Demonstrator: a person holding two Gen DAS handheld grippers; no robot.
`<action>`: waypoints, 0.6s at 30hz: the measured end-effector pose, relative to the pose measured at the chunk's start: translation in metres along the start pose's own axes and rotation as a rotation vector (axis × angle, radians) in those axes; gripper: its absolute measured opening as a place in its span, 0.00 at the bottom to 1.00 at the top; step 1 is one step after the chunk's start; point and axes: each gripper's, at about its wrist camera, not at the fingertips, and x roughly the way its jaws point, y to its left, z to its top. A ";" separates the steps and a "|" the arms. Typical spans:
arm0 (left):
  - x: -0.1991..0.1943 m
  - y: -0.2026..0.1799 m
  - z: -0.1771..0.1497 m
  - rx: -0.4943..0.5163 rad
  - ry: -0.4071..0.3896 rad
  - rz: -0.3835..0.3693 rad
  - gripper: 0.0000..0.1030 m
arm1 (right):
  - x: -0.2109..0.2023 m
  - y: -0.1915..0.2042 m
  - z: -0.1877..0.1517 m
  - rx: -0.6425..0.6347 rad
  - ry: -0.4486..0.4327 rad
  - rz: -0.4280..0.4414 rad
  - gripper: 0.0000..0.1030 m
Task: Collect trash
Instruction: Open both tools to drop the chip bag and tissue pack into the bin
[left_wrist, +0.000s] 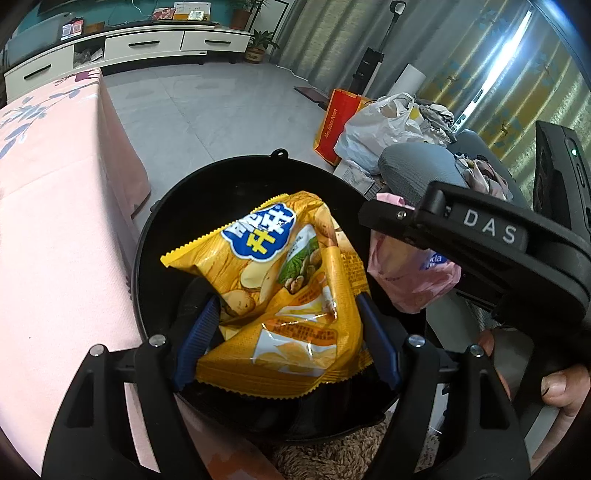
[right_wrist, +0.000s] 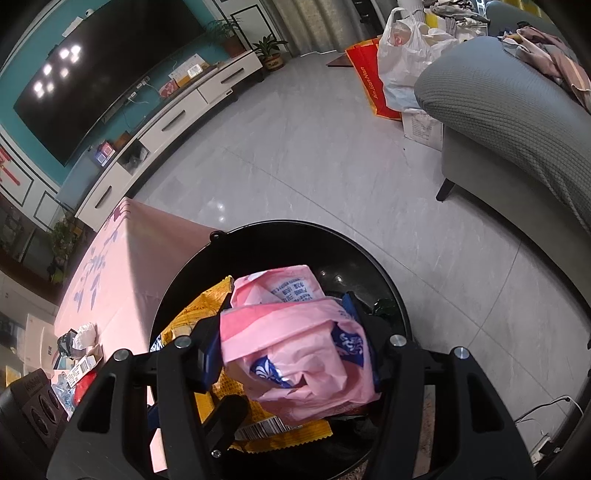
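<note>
My left gripper (left_wrist: 286, 317) is shut on a yellow crisp bag (left_wrist: 280, 291), its blue pads pressing both sides, held over the mouth of a round black bin (left_wrist: 147, 236). My right gripper (right_wrist: 288, 343) is shut on a crumpled pink wrapper with blue print (right_wrist: 295, 350), also above the black bin (right_wrist: 369, 251). The right gripper shows in the left wrist view as a black body marked DAS, with the pink wrapper (left_wrist: 410, 284) beneath it and a person's fingers (left_wrist: 565, 384) on its handle. The yellow bag (right_wrist: 199, 317) shows left of the pink wrapper.
A table with a pink flowered cloth (left_wrist: 55, 221) stands left of the bin, with small packets and trash (right_wrist: 81, 354) at its near end. A grey sofa (right_wrist: 517, 122), white and red shopping bags (right_wrist: 391, 55), a white TV cabinet (left_wrist: 147, 44) and grey tiled floor (right_wrist: 314, 166) surround it.
</note>
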 end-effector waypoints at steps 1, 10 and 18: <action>0.000 0.000 0.000 0.000 0.000 -0.001 0.73 | 0.000 0.000 0.000 -0.002 0.000 -0.003 0.56; 0.000 0.000 0.001 -0.001 -0.002 -0.002 0.73 | 0.002 0.000 -0.001 0.002 0.007 0.003 0.56; -0.001 0.000 0.001 0.005 -0.002 0.002 0.74 | 0.004 0.001 -0.003 0.007 0.010 0.002 0.58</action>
